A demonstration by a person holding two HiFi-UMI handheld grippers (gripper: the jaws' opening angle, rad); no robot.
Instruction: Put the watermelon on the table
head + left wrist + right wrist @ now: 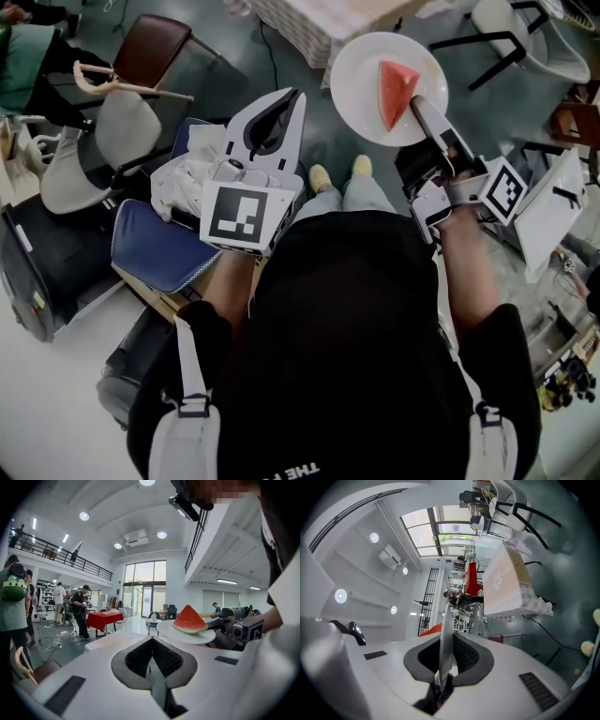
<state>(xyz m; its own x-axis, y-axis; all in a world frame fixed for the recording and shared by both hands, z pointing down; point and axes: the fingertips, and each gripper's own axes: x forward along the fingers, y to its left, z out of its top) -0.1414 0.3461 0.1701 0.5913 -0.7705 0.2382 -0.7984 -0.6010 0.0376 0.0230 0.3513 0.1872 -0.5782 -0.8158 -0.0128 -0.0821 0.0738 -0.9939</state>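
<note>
Grey floor [225,75], one plate [361,84], one watermelon wedge [396,89], right tongs [419,105] gripping plate

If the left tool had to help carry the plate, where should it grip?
Probably the bare left rim of the plate, opposite where the right tool clamps it, approached level from the left. The rim is thin and flat, and the watermelon slice sits near the middle, leaving that edge free. The left tool is shut and would need to open first.

Black shirt [356,337], grey shoulder straps [190,366], light jeans [361,195], yellow shoes [321,176]
</note>
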